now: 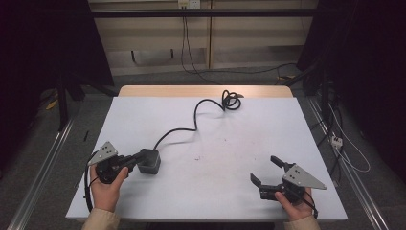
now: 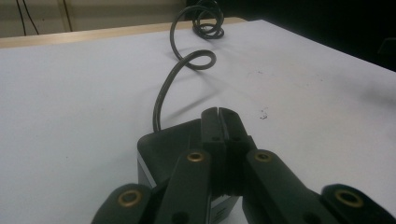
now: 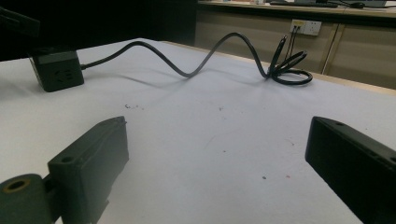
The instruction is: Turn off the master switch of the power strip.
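Observation:
A black cube-shaped power socket (image 1: 151,163) sits on the white table (image 1: 230,143) at the front left, and its black cable (image 1: 195,115) snakes away to a coil (image 1: 231,101) at the far edge. My left gripper (image 1: 139,157) is shut, jaws pressed together with nothing between them, its tips resting over the near top of the cube (image 2: 161,144). In the left gripper view the closed tips (image 2: 223,117) lie above the cube, with the cable (image 2: 163,88) rising behind. My right gripper (image 1: 265,170) stands open at the front right, empty (image 3: 215,154), far from the cube (image 3: 57,70).
A wooden strip (image 1: 206,91) edges the table's far side. Beyond it loose cables (image 1: 249,72) lie on the floor before a light wall with a socket (image 3: 306,27). Metal rails (image 1: 43,163) run along both sides of the table.

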{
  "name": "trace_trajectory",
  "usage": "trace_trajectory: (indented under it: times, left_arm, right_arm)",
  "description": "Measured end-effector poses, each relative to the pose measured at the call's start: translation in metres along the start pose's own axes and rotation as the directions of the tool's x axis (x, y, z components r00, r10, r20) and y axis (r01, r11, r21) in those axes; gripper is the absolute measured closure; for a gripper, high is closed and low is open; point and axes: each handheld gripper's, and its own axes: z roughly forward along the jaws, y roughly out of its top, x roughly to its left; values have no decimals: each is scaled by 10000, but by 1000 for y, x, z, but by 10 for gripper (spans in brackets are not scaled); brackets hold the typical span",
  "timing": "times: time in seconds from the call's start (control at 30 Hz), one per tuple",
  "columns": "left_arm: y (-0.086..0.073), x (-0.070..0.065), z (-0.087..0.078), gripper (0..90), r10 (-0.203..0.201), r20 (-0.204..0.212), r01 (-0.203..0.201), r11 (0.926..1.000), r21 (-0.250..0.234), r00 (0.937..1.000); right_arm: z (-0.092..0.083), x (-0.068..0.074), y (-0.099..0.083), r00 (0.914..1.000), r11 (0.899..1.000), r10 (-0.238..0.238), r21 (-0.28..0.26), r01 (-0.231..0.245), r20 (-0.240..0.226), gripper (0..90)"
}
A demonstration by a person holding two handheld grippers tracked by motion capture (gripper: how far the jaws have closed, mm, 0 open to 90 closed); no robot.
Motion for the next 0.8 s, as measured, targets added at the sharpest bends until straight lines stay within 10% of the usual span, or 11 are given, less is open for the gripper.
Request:
trace_trajectory:
  times: [0.8]
  left_arm:
    - [-1, 0, 4, 900, 34, -74, -30, 9987, 516, 10000]
  right_arm:
    - [0, 0, 0, 10000, 10000, 2, -8, -2, -21, 56]
